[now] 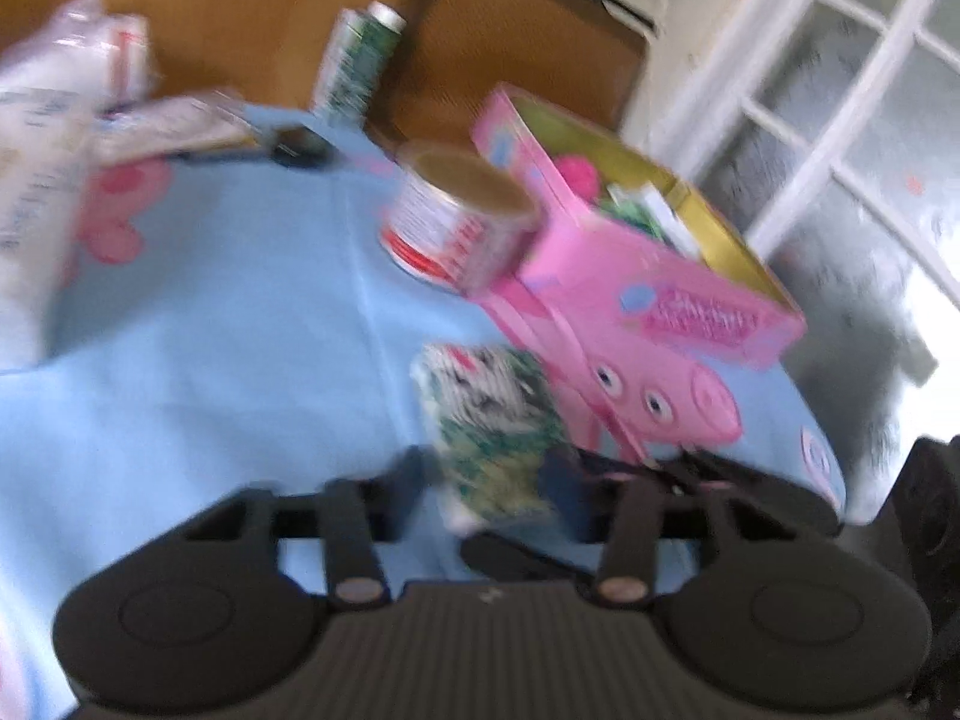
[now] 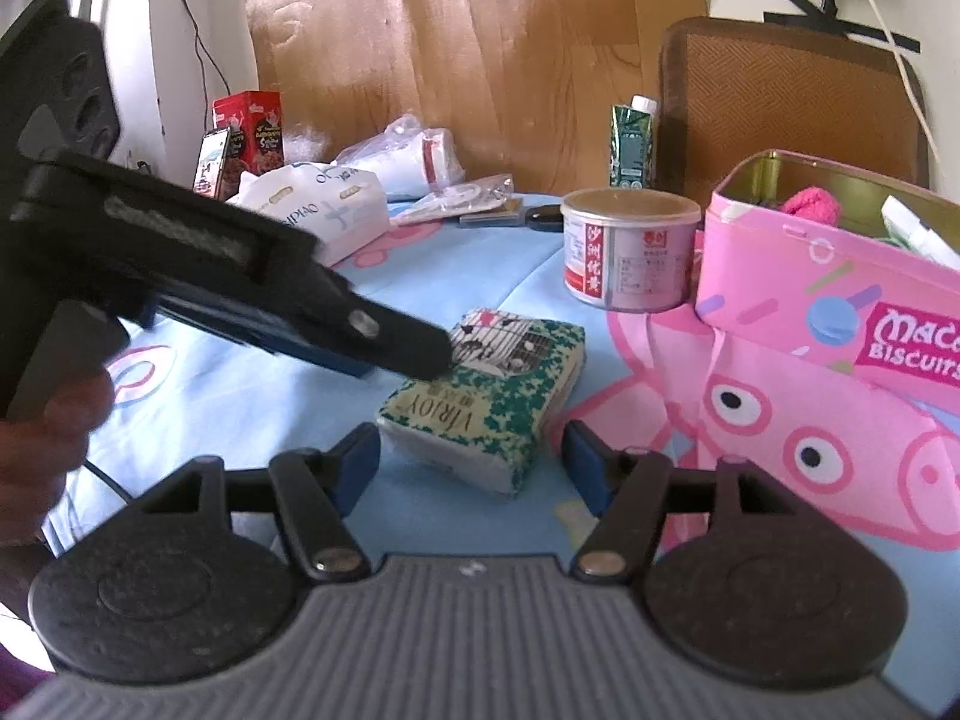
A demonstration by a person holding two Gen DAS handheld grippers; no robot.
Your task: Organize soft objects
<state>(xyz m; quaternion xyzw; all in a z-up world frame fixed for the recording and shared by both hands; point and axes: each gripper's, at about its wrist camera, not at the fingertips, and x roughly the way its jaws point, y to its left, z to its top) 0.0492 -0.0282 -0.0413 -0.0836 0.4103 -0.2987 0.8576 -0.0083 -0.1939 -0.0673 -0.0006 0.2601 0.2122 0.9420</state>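
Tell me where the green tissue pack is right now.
The green tissue pack lies on the blue tablecloth, left of the pink tin and in front of the round can, with the left gripper at it.

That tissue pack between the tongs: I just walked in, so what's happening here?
A person is tidying soft items with two hand-held tongs. The left tongs are clamped on the green-and-white soft tissue pack, which lies on the blue cartoon tablecloth. The right tongs hover open around its near end. The pink biscuit tin stands open nearby.

A home: cartoon-pig tablecloth (image 2: 288,408), biscuit tin (image 2: 798,276), snack box (image 2: 252,126) and paned door (image 1: 840,120).
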